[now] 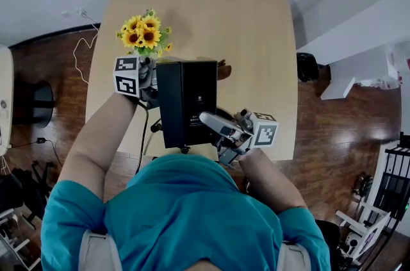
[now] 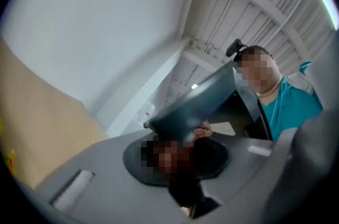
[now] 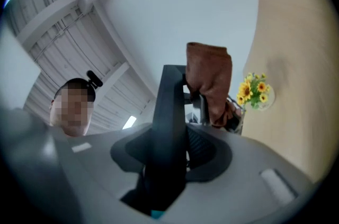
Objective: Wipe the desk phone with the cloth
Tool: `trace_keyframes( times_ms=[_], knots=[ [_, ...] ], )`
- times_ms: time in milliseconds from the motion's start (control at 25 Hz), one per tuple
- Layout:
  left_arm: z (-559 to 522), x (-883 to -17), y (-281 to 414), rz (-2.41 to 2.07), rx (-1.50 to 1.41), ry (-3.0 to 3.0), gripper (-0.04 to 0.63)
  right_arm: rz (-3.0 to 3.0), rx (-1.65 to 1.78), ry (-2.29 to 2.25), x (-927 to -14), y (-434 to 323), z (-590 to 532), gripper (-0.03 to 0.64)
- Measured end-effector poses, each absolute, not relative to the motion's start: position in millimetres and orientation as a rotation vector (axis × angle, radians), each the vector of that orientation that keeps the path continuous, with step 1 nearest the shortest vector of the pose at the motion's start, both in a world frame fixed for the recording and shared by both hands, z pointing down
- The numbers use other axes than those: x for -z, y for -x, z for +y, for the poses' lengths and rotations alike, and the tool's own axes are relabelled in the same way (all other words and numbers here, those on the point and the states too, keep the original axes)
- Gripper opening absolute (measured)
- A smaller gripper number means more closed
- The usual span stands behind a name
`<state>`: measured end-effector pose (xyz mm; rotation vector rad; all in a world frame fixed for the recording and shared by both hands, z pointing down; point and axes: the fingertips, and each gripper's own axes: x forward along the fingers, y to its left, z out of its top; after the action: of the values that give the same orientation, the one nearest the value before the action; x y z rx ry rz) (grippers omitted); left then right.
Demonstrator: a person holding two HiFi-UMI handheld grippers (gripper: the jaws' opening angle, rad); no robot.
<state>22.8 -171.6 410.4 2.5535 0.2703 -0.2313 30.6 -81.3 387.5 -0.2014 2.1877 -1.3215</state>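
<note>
Desk phone (image 1: pixel 187 103): clamped in right gripper (image 1: pixel 221 129), touched by cloth (image 3: pixel 209 80) pinched in left gripper (image 1: pixel 150 81); seems mid-wipe, not finished.

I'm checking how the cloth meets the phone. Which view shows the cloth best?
The right gripper view: the brown cloth hangs in full against the phone's edge. The head view shows only a brown sliver past the phone. The left gripper view shows a dark, partly blurred patch between its jaws.
</note>
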Motion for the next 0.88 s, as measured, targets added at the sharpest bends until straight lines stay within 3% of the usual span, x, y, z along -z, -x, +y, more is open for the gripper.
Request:
trace_keyframes(
  times_ms=[360, 680, 880],
  knots=[
    [-159, -468, -21, 0.457, -0.457, -2.663, 0.071, 2.234, 1.328, 0.274, -403, -37, -80, 0.158],
    [-180, -503, 25, 0.228, -0.469, -2.647, 0.071, 2.216, 1.297, 0.275, -400, -40, -80, 0.158],
    [-232, -417, 10, 0.21, -0.264, -2.748, 0.069, 2.251, 1.348, 0.287, -416, -38, -78, 0.158]
  ],
)
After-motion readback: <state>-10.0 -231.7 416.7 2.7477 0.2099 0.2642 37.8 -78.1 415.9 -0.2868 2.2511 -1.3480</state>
